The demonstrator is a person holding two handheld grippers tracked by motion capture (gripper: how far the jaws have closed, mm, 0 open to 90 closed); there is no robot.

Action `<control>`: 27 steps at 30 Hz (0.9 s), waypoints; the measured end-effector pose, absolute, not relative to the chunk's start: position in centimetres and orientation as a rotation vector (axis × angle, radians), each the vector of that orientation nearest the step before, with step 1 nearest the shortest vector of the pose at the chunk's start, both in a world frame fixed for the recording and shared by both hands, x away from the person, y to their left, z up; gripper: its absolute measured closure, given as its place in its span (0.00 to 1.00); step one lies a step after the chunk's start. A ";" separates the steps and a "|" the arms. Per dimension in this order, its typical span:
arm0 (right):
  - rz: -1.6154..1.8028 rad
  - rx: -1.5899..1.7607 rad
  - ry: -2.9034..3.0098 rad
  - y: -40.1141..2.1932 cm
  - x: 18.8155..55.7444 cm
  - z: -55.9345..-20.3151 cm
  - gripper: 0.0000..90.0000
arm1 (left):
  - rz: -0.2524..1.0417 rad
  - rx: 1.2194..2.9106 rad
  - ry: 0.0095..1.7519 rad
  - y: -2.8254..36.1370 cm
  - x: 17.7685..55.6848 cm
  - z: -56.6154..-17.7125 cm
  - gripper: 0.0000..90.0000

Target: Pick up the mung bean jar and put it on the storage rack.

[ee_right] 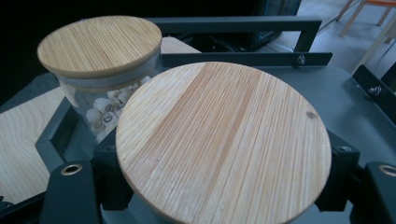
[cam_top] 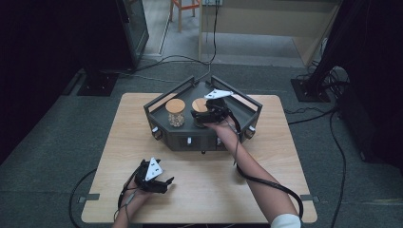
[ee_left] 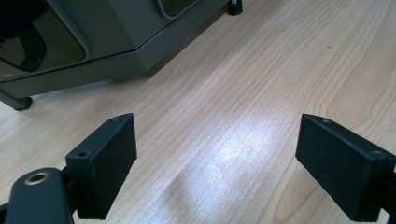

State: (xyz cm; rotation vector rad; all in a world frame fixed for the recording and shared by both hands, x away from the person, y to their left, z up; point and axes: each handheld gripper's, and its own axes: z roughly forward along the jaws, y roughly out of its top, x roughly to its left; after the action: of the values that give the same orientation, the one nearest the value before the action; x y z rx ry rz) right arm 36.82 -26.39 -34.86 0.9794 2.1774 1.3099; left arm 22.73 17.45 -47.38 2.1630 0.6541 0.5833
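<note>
Two glass jars with round bamboo lids stand on a dark grey tray [cam_top: 247, 111] at the far middle of the table. The left jar [cam_top: 175, 113] holds pale beans, also seen in the right gripper view [ee_right: 99, 46]. My right gripper [cam_top: 205, 115] is shut on the right jar [cam_top: 199, 105], its black jaws pressing the glass on both sides just under the wide lid [ee_right: 224, 140]. My left gripper [cam_top: 164, 185] rests low over the table's near left, open, with bare wood between its fingers [ee_left: 105, 158].
The grey tray has a raised rail around its back and knobs on its front face [ee_left: 116, 46]. The light wooden table [cam_top: 266, 156] is ringed by dark floor with cables; a stand base [cam_top: 97, 83] sits at far left.
</note>
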 end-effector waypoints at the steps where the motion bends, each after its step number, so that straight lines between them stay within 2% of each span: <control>1: 1.310 0.988 2.179 -26.3 36.9 -34.9 0.28 | 0.582 2.164 0.656 17.5 22.7 -47.4 0.14; 27: 1.262 0.994 2.199 -25.8 37.4 -35.0 0.28 | 0.578 2.170 0.656 17.3 22.9 -47.4 0.14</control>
State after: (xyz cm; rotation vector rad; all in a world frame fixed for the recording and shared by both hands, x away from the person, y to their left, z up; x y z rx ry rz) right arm 37.40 -25.81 -34.99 0.9941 2.1994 1.2621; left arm 22.91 17.32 -47.40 2.1702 0.6556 0.5777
